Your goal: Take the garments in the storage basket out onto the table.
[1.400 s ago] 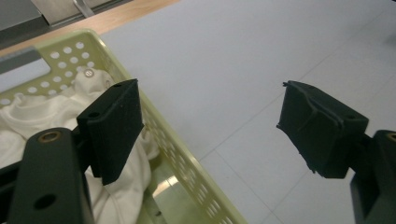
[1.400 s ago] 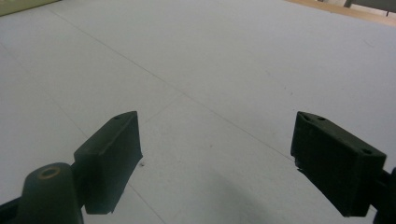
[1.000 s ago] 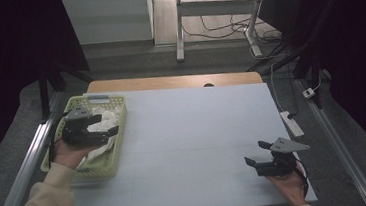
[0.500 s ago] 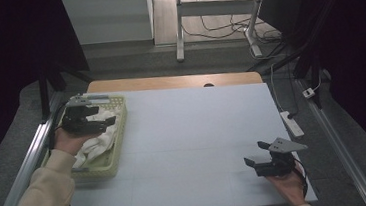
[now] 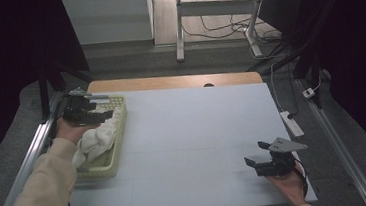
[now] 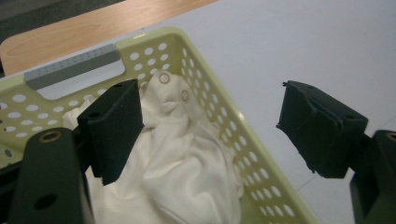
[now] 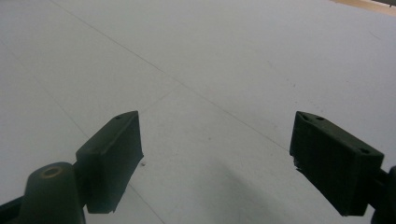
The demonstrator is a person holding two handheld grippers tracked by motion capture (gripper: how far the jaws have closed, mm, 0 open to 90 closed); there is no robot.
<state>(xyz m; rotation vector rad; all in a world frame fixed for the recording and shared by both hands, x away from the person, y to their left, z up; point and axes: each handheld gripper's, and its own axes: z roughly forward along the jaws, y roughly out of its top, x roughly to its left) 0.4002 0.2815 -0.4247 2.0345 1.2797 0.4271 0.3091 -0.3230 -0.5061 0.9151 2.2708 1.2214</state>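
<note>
White cloth [image 6: 182, 172] lies bunched inside the yellow basket [image 6: 243, 154]. The left gripper [image 5: 99, 113] hovers over it, jaws spread and empty (a reach, I judge); next: lower and pinch a fold. The right gripper [image 5: 256, 161], far right of the basket, gapes idle.

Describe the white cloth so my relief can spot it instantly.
On the pale blue table, look to the left edge for the pale yellow perforated basket. The white cloth lies crumpled inside it, the one soft thing there, with small metal snaps.
</note>
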